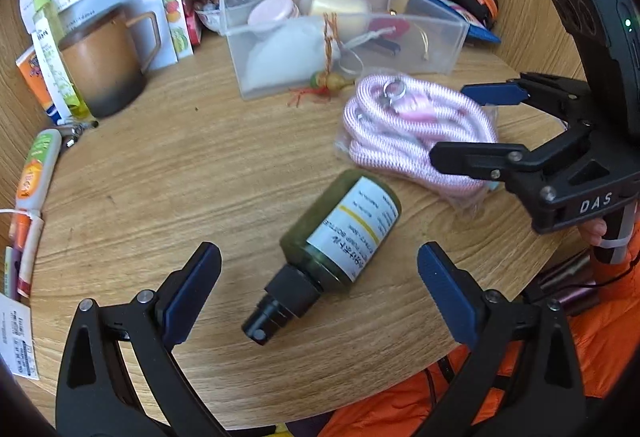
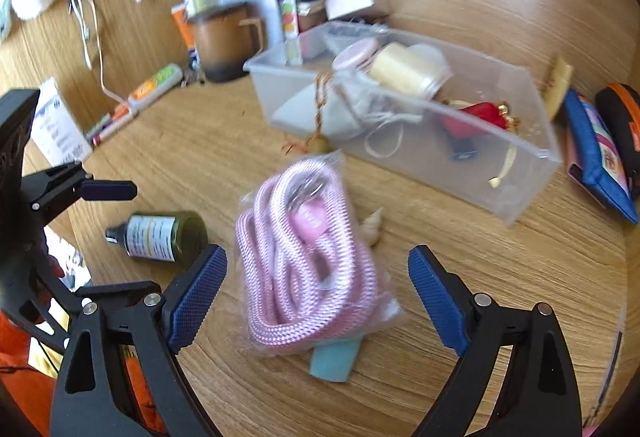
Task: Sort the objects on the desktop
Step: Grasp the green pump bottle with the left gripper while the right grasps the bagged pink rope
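A dark green spray bottle (image 1: 340,237) with a white label and black nozzle lies on its side on the wooden desk, between the spread fingers of my left gripper (image 1: 320,289), which is open above it. A bagged coil of pink-and-white rope (image 2: 304,257) lies right of the bottle (image 2: 160,235); my right gripper (image 2: 318,289) hangs open over it, fingers on either side and apart from it. The right gripper (image 1: 472,125) also shows at the right of the left wrist view, over the rope (image 1: 416,133). A clear plastic bin (image 2: 516,193) holding several small items stands behind.
A brown mug (image 1: 104,69), tubes and cartons crowd the back left corner. A blue pouch (image 2: 600,165) and black-orange case (image 2: 624,117) lie right of the bin. A teal strip (image 2: 334,361) pokes out under the rope bag. Wooden walls enclose the desk; an orange sleeve (image 1: 612,317) is near the front.
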Motion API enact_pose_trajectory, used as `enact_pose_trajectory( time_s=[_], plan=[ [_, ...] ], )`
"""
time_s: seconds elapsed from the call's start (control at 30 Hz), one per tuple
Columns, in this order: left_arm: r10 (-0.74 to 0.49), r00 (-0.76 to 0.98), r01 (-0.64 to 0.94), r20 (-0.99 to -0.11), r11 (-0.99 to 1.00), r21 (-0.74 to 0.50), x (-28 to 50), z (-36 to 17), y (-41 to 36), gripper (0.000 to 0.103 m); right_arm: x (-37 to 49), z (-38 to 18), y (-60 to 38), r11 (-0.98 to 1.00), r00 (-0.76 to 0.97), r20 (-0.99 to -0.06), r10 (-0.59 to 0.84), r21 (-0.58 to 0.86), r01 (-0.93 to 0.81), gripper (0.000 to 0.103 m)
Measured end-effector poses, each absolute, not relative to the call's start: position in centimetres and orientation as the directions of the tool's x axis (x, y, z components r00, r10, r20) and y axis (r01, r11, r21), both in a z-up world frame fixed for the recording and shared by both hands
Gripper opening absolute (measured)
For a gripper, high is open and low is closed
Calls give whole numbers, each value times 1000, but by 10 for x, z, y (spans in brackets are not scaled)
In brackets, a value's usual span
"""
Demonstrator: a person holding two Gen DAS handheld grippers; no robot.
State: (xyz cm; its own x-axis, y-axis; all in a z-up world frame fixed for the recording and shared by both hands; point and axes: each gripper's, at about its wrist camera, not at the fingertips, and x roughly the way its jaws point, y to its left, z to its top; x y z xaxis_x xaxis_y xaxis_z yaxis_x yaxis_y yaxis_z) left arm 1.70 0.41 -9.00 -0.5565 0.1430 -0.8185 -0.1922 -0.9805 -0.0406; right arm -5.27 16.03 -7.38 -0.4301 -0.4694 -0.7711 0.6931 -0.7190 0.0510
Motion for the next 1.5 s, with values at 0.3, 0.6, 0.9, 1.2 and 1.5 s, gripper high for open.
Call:
enact_pose_trajectory(
  time_s=[0.3,0.6,0.9,1.2,1.5],
  plan=[
    [138,-554,-142,-821,-987,-70,6,-99,-9,100,-56,-89,140,-686,-404,-806,-433,3,728,91],
    [116,-563,-143,-818,-989,-42,-4,-102,-8,94,-54,-91,129,-631,-417,-799,-433,-62,773,86],
    [74,-581,-120,-811,-993,-5,-9,-100,-9,63,-55,-95,123,-595,-416,-808,-417,-104,797,63],
    [30,-605,-82,-795,-996,25,-6,-98,-12,57,-53,-89,125,-592,-393,-804,-446,-63,803,57],
    [28,-627,-60,-778,-998,13,-5,-92,-14,41,-53,-65,134,-609,-396,-768,-503,-10,793,55]
  ],
)
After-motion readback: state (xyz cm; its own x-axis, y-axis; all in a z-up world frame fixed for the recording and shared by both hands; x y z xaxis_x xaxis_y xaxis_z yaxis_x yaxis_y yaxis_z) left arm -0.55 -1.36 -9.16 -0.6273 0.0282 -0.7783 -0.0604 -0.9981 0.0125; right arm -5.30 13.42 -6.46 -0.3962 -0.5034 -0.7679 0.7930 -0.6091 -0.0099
